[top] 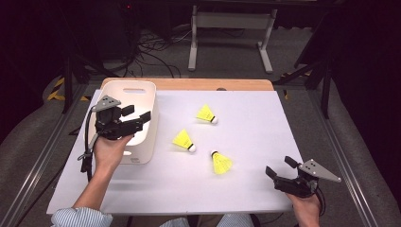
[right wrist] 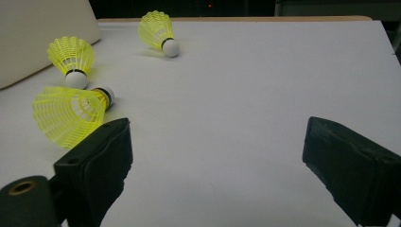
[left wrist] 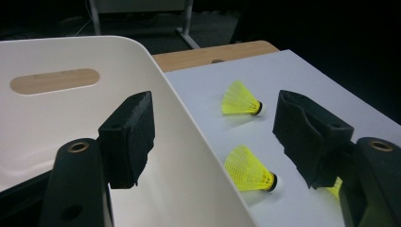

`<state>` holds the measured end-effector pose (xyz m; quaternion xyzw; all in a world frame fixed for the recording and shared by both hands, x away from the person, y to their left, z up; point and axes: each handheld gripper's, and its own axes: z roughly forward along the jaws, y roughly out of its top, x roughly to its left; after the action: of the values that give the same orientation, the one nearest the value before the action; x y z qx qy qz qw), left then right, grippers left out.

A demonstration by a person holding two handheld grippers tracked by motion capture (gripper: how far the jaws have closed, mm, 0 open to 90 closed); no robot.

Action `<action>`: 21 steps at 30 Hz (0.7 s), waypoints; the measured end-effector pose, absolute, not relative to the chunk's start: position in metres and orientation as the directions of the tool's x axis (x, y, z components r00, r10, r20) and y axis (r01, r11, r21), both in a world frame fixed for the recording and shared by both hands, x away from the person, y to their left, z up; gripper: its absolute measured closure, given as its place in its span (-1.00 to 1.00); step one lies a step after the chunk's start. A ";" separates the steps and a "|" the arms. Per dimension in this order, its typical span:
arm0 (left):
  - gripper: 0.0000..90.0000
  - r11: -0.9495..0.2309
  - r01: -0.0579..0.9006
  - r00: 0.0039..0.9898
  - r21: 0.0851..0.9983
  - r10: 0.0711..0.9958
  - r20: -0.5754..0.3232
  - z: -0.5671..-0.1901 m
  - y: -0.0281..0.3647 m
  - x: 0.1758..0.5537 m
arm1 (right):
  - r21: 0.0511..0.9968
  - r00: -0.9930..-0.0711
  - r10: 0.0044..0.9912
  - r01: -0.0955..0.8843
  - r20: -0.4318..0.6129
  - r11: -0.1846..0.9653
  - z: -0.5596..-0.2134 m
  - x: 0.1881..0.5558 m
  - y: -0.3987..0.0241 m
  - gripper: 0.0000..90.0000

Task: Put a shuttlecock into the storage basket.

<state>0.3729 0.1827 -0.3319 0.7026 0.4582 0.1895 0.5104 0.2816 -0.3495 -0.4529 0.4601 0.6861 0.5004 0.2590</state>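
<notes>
Three yellow shuttlecocks with white corks lie on the white table top: a far one (top: 206,114), a middle one (top: 183,140) and a near one (top: 221,162). A white bin (top: 130,97) stands at the left. My left gripper (top: 136,113) hangs open over the bin's right rim, one jaw inside the bin and one outside, holding nothing. In the left gripper view the bin wall (left wrist: 189,142) runs between the jaws, with two shuttlecocks (left wrist: 241,99) (left wrist: 248,168) beyond. My right gripper (top: 280,166) stands open at the front right. The near shuttlecock (right wrist: 68,113) lies just past its left jaw.
The white table top (top: 246,142) has a wooden strip (top: 198,84) along its far edge. Behind it, on the floor, are cables and a white desk frame (top: 231,28). Metal rails run along both sides of the table.
</notes>
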 end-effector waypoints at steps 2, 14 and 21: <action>-0.32 -0.065 0.451 0.520 0.890 0.830 -0.203 -0.332 0.176 0.375 | 0.925 -0.444 0.890 0.372 0.103 0.078 -0.453 0.282 -0.349 -0.78; -0.32 -0.092 0.458 0.549 0.884 0.811 -0.200 -0.332 0.156 0.379 | 0.925 -0.446 0.889 0.372 0.102 0.081 -0.453 0.281 -0.349 -0.78; -0.32 -0.116 0.460 0.564 0.880 0.804 -0.189 -0.333 0.144 0.381 | 0.925 -0.447 0.888 0.372 0.105 0.078 -0.453 0.281 -0.349 -0.78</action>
<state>0.3809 0.1442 -0.3325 0.7273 0.4345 0.1706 0.5030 0.2815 -0.3490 -0.4528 0.4582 0.6873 0.5012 0.2577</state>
